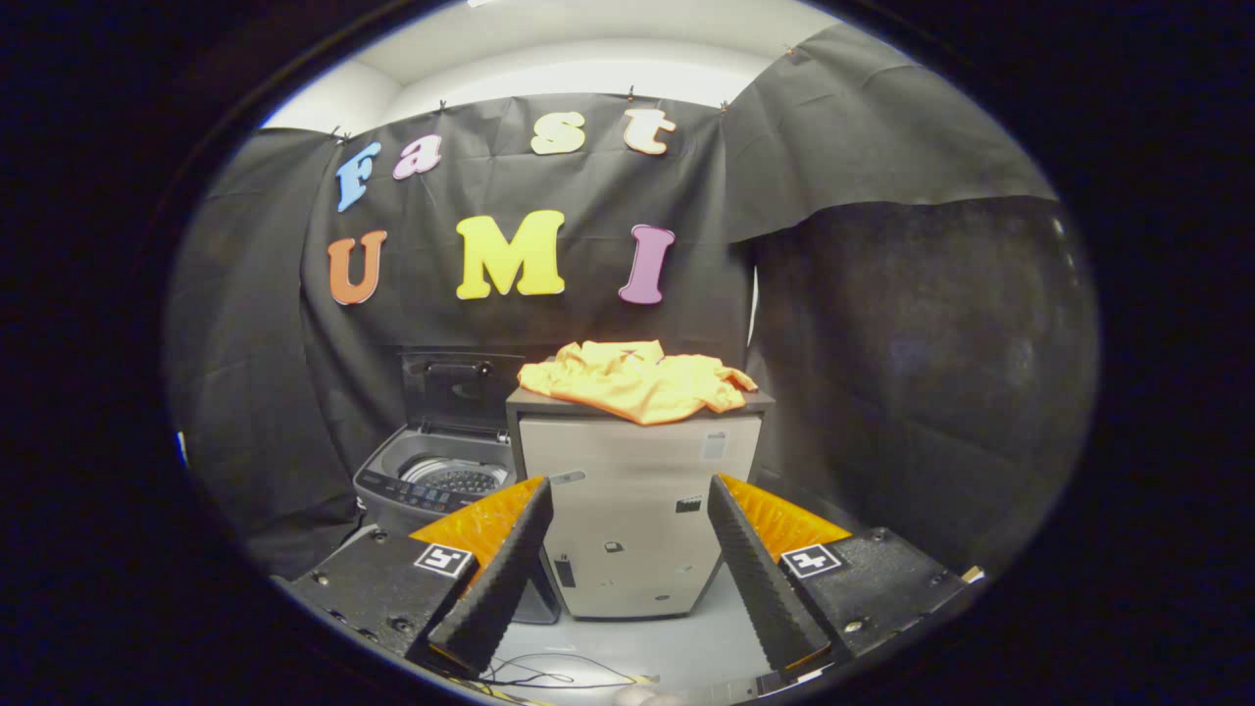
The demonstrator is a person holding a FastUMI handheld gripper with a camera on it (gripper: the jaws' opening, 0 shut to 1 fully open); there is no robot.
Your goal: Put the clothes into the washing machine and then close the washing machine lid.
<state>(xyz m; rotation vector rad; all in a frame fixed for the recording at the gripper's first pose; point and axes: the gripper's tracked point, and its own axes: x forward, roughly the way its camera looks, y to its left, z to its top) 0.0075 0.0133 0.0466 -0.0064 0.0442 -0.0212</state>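
Pale cabinet (637,510) stands upright on light floor (677,652); thin cables (549,672) lie loose before cabinet; black cloth wall (912,373) behind it.

Fisheye view along hand-held gripper (627,495), facing cabinet (637,510) and washing machine (436,480), well back.

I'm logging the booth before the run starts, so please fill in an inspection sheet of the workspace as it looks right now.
Surface: pale floor; dark top of a light cabinet carries the laundry.
Job's things: orange clothes lie crumpled on the cabinet top; washing machine stands beside the cabinet, its lid raised, drum visible.
Clutter: nothing seen.
Grippers: gripper open, fingers spread wide, holding nothing, the cabinet front beyond and between them.
Cables: thin wires on the floor near the fingers.
Surroundings: black cloth wall behind and to the side.
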